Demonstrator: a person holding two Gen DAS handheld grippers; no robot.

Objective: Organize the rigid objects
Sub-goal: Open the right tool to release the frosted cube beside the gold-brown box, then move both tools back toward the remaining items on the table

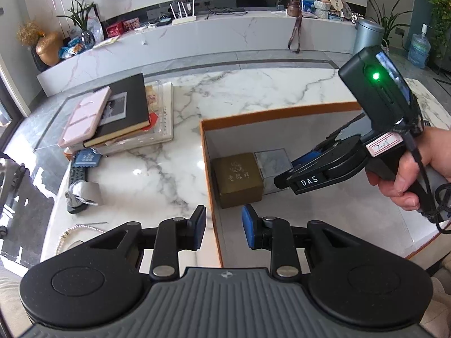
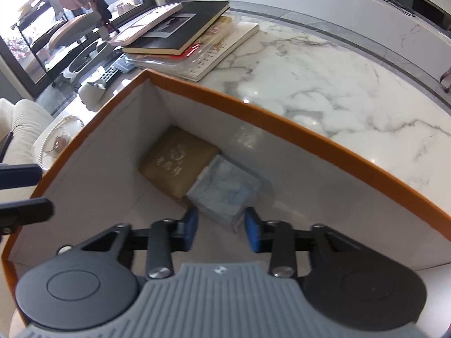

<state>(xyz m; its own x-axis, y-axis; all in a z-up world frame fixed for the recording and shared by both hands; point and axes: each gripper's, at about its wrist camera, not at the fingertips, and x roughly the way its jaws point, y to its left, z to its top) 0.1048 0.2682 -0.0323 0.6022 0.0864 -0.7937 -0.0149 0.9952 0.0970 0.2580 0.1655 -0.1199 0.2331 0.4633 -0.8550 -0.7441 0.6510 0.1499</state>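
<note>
While the right gripper (image 2: 220,229) hangs released above the marbled box (image 2: 222,194), the left gripper (image 1: 222,229) straddles the carton wall (image 1: 212,197) unclamped; the carton could slide.

Home living rm: marble coffee table (image 1: 239,93), TV console w/ router (image 1: 183,14), houseplants (image 1: 81,14), books.

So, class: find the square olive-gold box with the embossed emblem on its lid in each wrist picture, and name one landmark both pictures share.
Left wrist view: the square olive-gold box sits right of centre, in the near-left corner of the orange-edged white carton.
Right wrist view: it lies at centre, in the carton's far corner, against the marbled grey box.
Shared landmark: the stack of books topped by a black album.
</note>
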